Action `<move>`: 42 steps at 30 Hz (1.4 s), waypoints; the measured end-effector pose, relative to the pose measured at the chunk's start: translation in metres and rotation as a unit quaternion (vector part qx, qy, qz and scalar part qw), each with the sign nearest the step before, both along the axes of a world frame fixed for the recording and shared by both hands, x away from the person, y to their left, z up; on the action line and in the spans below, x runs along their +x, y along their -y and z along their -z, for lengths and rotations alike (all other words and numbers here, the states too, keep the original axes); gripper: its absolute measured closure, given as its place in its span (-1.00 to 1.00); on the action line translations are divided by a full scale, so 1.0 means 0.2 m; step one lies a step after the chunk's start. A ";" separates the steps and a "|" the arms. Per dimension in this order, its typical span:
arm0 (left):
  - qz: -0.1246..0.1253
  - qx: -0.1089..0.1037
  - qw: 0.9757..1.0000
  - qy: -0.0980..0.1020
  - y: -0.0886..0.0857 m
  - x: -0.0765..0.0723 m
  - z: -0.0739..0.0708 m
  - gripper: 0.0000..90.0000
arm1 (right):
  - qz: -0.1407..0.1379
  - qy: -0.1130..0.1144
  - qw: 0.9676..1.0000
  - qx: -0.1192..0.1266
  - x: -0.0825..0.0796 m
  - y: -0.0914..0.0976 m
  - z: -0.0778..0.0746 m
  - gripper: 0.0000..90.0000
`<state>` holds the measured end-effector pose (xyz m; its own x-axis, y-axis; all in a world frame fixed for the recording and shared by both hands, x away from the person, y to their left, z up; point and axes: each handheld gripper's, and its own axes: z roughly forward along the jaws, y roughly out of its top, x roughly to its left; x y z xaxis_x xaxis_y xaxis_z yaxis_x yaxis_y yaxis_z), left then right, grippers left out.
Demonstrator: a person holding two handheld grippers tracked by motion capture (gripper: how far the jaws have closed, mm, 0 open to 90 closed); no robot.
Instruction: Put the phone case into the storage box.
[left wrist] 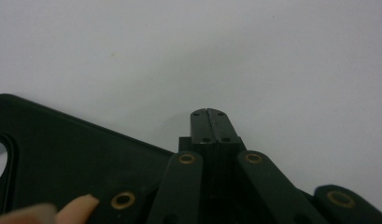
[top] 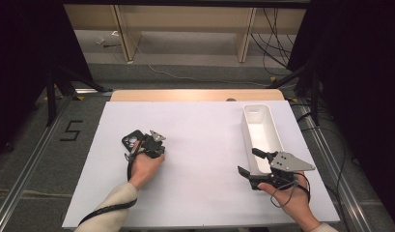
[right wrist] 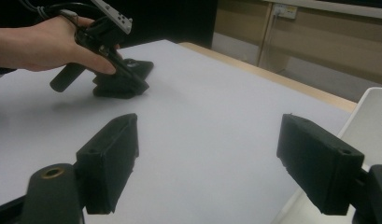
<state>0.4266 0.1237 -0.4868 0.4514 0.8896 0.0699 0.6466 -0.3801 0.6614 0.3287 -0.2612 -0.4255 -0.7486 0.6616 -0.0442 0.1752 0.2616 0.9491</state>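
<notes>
The phone case (top: 131, 140) is black and lies flat on the white worktop (top: 204, 145), well to the left of the white bin (top: 262, 133), with your left gripper (top: 148, 145) right beside it. In the left gripper view the case (left wrist: 62, 158) lies just left of the closed fingers (left wrist: 201, 126), which meet tip to tip with nothing between them, so you have no hold on it yet. Your right gripper (top: 248, 162) waits at the near end of the bin, fingers (right wrist: 109, 165) spread wide and empty, one over the bin's rim (right wrist: 371, 121). By my reading, nothing is done so far: the case is not yet gripped or lifted, and the bin looks empty.
</notes>
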 end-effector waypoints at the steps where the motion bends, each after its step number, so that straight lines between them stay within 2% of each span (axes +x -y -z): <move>1: 0.002 0.002 1.000 -0.002 0.00 -0.01 0.00 0.99 | -0.001 0.002 1.000 0.000 0.00 0.00 0.00 -0.51; 9: 0.020 0.014 1.000 -0.011 -0.04 -0.10 -0.01 0.99 | -0.002 0.001 1.000 -0.001 0.00 0.00 0.00 -0.51; 15: 0.031 0.010 0.999 -0.032 -0.10 -0.18 -0.02 0.99 | -0.002 0.001 1.000 -0.001 0.00 0.00 0.00 -0.51; 24: 0.028 0.010 0.998 -0.053 -0.21 -0.26 -0.03 0.99 | -0.002 0.001 1.000 -0.001 0.00 -0.01 0.00 -0.50; 29: 0.015 0.008 0.998 -0.062 -0.28 -0.30 -0.04 0.99 | -0.002 0.001 1.000 -0.002 0.00 -0.01 0.00 -0.50; 34: 0.004 0.015 0.998 -0.064 -0.33 -0.32 -0.04 0.99 | -0.003 0.001 1.000 0.000 0.00 -0.01 0.00 -0.50; 42: 0.001 0.023 0.998 -0.064 -0.35 -0.33 -0.04 0.99 | -0.004 0.000 1.000 -0.001 -0.01 -0.01 0.00 -0.50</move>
